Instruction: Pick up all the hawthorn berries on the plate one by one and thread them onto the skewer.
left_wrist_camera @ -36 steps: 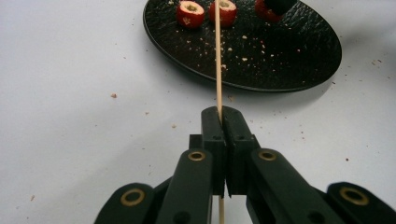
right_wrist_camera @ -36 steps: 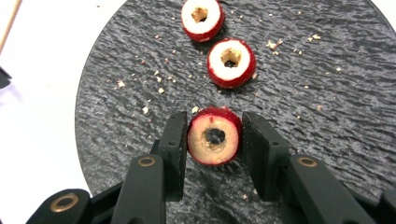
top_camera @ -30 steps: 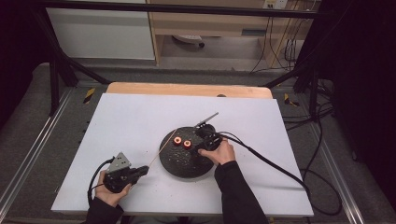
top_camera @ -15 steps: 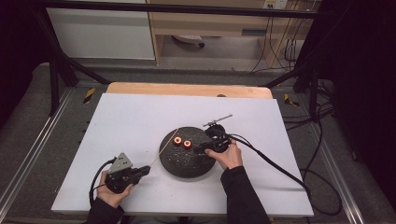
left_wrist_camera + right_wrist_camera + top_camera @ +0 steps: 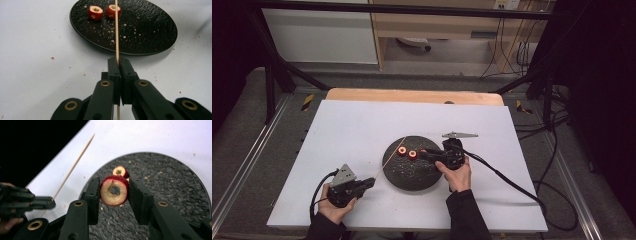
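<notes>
**Skewer in one gripper, cored fruit slice in the other**

The left gripper (image 5: 371,182) sits low at the near-left part of the white tabletop (image 5: 362,125), its jaws pressed together on a thin wooden skewer (image 5: 391,157). In the left gripper view the skewer (image 5: 116,35) runs straight out from between the closed jaws and passes above the near rim of the black round plate (image 5: 150,30), its far end reaching toward the two red fruit pieces lying there.

The right gripper (image 5: 424,152) is over the plate (image 5: 412,177), held by a hand coming in from the near side. In the right gripper view its jaws clamp a red-skinned fruit slice (image 5: 114,190) with pale flesh and a hole through its core; the cut face is turned toward the camera and each jaw touches one side of the skin. A second cored fruit piece (image 5: 119,171) lies on the plate just behind it. Crumbs are scattered over the plate's textured surface. From that view the skewer (image 5: 75,165) lies slanted over the tabletop, well apart from the held slice.
</notes>
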`<state>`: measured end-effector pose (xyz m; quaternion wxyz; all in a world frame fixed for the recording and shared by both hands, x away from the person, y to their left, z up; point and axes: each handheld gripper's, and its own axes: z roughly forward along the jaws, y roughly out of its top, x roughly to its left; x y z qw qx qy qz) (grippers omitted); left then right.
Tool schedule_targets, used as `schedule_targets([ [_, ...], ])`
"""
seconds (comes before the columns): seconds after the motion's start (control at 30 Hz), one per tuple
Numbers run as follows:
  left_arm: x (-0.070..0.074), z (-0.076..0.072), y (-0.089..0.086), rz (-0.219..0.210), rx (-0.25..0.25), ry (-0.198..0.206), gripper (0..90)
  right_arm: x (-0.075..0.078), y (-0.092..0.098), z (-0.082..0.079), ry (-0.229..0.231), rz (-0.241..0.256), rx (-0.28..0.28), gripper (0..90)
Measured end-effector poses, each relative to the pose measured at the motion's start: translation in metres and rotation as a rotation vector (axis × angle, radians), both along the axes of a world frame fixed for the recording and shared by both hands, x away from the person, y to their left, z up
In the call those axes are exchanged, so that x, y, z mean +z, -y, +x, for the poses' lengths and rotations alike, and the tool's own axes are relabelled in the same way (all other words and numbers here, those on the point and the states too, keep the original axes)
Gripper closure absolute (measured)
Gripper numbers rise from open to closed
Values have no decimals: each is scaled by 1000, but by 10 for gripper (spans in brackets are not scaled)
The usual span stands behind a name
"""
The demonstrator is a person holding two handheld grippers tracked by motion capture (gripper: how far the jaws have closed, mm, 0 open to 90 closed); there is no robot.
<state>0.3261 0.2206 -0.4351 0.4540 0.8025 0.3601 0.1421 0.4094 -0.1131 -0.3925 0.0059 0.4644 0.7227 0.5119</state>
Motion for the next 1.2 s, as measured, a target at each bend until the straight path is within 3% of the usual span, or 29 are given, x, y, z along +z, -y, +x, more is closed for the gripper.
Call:
schedule_targets([
  [0.7, 0, -2, 7, -21, 15, 18, 885, -13, -4, -7, 116, 298, -187, 637],
  [1.0, 0, -4, 12, -36, 18, 19, 885, -10, -5, -6, 145, 394, -248, 638],
  [1.2, 1, -6, 17, -45, 16, 22, 885, -6, -3, -3, 167, 430, -267, 638],
])
